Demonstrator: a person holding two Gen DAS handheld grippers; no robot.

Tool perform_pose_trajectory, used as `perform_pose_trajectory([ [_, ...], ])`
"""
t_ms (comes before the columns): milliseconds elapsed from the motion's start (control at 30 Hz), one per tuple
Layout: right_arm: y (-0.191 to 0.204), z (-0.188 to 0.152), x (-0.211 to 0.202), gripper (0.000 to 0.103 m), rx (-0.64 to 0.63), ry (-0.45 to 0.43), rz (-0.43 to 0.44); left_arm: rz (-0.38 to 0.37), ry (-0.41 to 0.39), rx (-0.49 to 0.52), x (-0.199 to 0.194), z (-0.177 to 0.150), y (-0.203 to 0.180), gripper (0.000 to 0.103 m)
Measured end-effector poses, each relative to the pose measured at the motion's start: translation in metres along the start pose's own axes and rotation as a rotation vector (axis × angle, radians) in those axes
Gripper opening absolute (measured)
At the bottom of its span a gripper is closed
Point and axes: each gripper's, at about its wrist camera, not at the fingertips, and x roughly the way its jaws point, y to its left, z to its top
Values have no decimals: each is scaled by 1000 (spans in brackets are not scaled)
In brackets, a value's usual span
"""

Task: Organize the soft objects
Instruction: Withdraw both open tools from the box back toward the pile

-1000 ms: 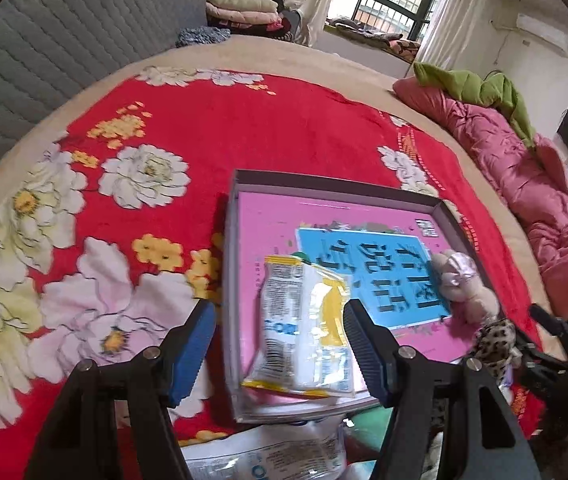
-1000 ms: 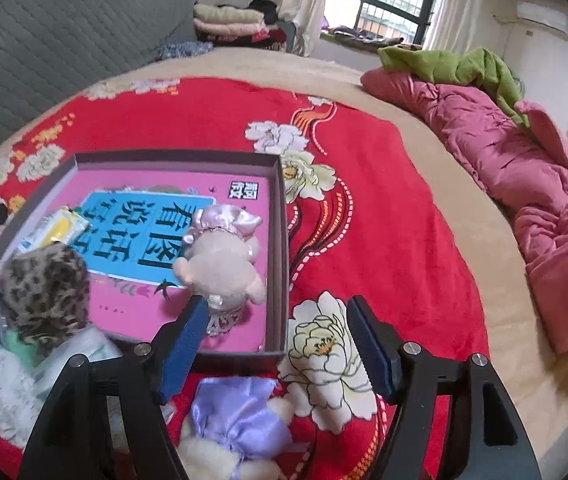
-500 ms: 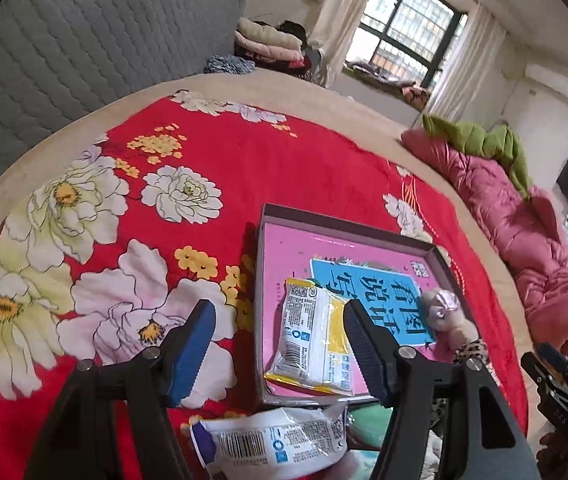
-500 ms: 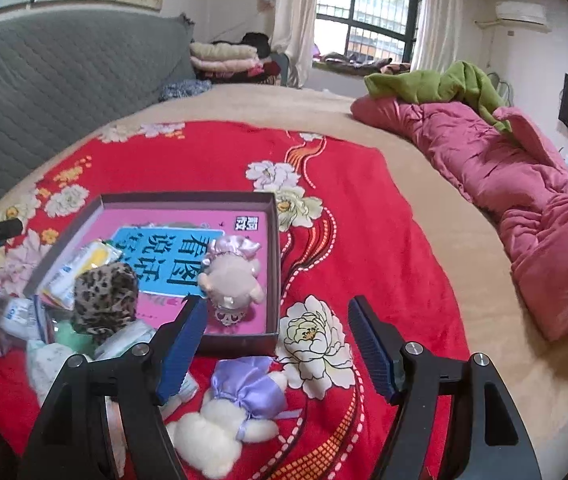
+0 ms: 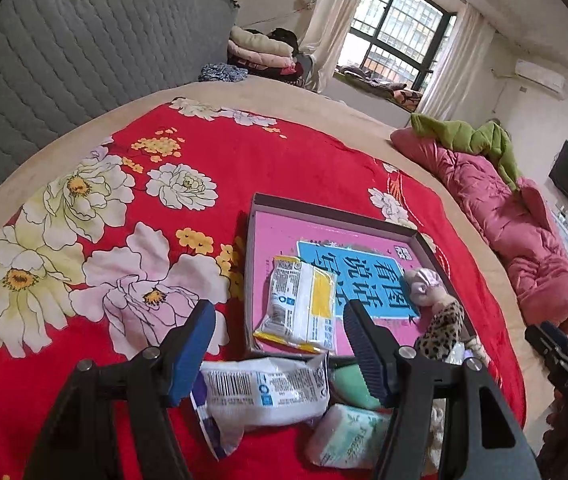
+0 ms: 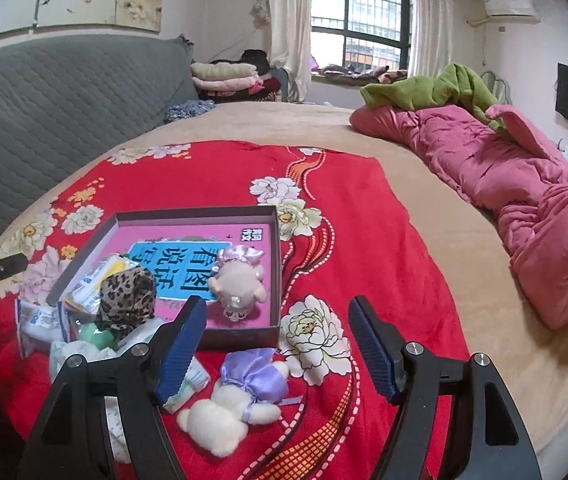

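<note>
A shallow dark box (image 5: 336, 218) (image 6: 273, 248) with a pink book inside lies on the red flowered blanket. In it rest a white-and-yellow packet (image 5: 302, 304) (image 6: 97, 274) and a pink plush doll (image 6: 237, 280) (image 5: 424, 286). A leopard-print soft piece (image 6: 125, 302) (image 5: 442, 330) leans at the box's near edge. My left gripper (image 5: 277, 350) hangs open above a white tissue pack (image 5: 265, 394), holding nothing. My right gripper (image 6: 277, 346) is open and empty over a white plush in a purple dress (image 6: 233, 398).
Green and white soft packs (image 5: 350, 432) (image 6: 91, 340) pile up at the box's near side. A pink quilt (image 6: 524, 184) with a green blanket (image 6: 428, 90) fills the bed's right. A grey padded headboard (image 6: 51, 96) stands on the left.
Both grippers have drawn back and risen from the box, so the box looks smaller and the packs and the purple-dressed plush in front have come into view. The jaws stay open.
</note>
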Motion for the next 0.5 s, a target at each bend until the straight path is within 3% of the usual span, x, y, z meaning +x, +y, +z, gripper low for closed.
perform_pose_trajectory([
  [500,0,-11,-18,74,2,-22,32,-19,38,84,-16,-32,-26,66],
])
